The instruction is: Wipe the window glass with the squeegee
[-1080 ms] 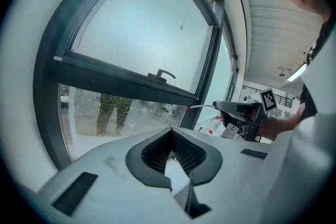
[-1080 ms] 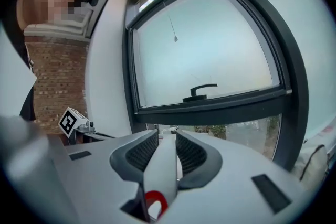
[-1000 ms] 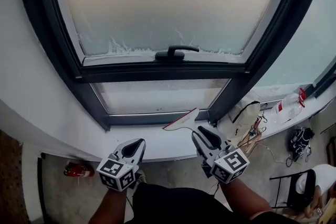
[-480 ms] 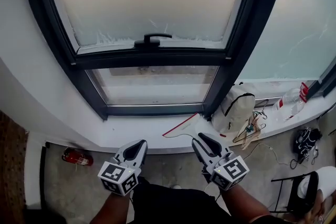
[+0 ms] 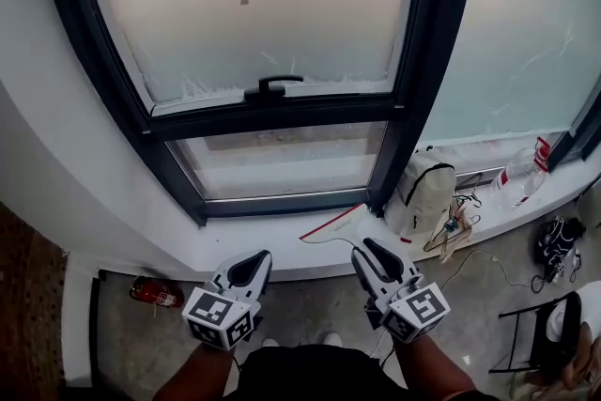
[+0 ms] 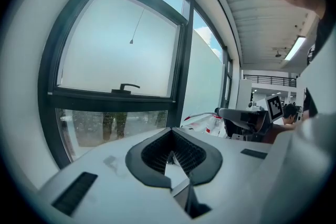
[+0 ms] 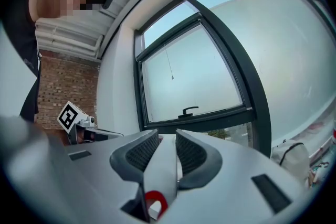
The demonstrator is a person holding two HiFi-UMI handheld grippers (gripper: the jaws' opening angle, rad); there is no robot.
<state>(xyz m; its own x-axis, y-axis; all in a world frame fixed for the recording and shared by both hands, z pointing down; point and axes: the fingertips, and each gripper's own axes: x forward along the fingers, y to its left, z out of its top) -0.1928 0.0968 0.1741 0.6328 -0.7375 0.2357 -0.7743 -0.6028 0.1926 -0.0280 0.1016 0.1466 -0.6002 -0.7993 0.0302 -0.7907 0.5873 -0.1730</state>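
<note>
Both tongs stand slightly further right in the head view than half a second ago, and the window handle (image 5: 272, 87) sits lower in frame. The squeegee is unchanged in its hold.

Right tongs (image 5: 366, 249): closed narrow on the squeegee (image 5: 336, 223) handle, which runs out between the pads. Its blade lies just ahead of the jaws, over the sill (image 5: 235, 244), long edge slanting from low left to high right. It appears clear of the glass (image 5: 282, 5).

Left tongs (image 5: 255, 258): drawn together, nothing between them, level with the right pair and apart from the squeegee.

Finding: the glass lies ahead of and above the blade, so the coming move is judged a forward and upward reach by the right arm. The blade edge needs squaring to the pane.
</note>
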